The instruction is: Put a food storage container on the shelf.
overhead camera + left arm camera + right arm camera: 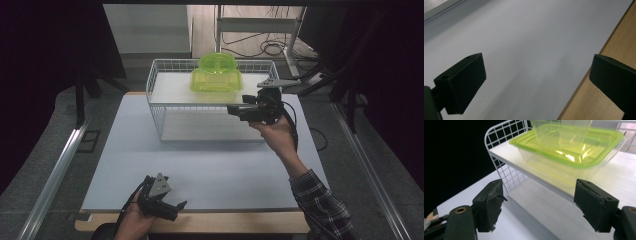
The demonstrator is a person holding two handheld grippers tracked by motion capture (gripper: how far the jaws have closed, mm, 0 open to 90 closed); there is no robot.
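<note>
step: reaching, judged | right gripper (234,111) jaws apart, empty, just beside wire rack (155,107) | green container (216,80) on rack's upper shelf | left gripper (175,210) jaws apart, idle at table (115,165) near edge | next: probably align with container, close

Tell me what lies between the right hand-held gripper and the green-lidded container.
Nothing: in the right gripper view, the open right hand-held gripper faces the container across bare white shelf.

L gripper (176,209) low at the near edge, held in the left hand (131,223) – jaws wide apart. R gripper (231,111) raised on an outstretched arm, plaid sleeve (322,207) – jaws spread, nothing between.
</note>
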